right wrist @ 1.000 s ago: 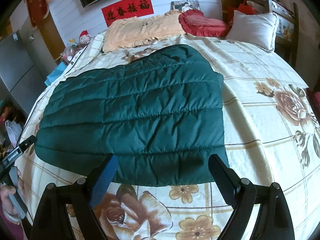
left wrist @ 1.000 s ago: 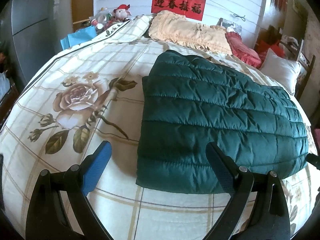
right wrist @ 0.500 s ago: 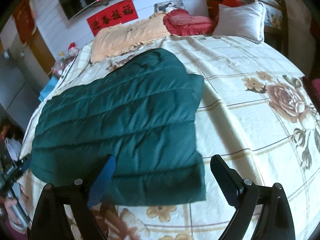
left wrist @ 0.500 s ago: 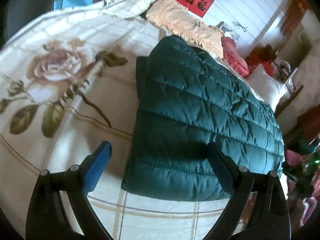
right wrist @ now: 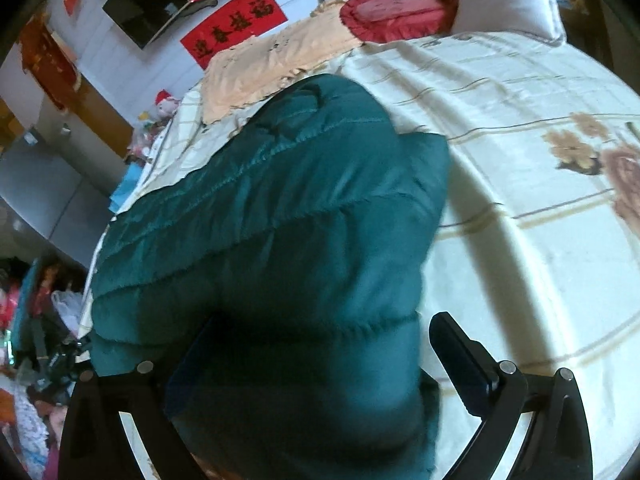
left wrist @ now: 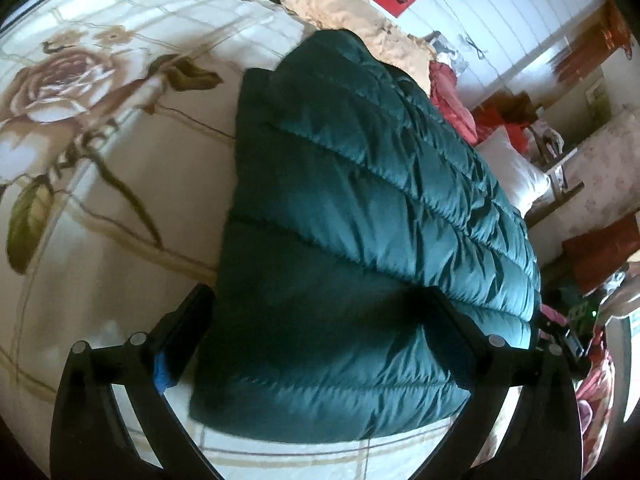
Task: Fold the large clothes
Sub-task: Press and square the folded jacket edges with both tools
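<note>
I see the puffy, quilted green jacket (left wrist: 360, 220) lying folded on the floral bedsheet (left wrist: 100, 160), its near corners between each tool's spread, still-widening jaws: left gripper (left wrist: 316, 336), right gripper (right wrist: 320, 360). Only the right view shows the television (right wrist: 160, 4)

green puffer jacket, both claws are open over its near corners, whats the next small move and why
Probably close each claw on its corner: the left claw and right claw have just been opening and now straddle the green puffer jacket near edge, nothing pinched yet.
</note>
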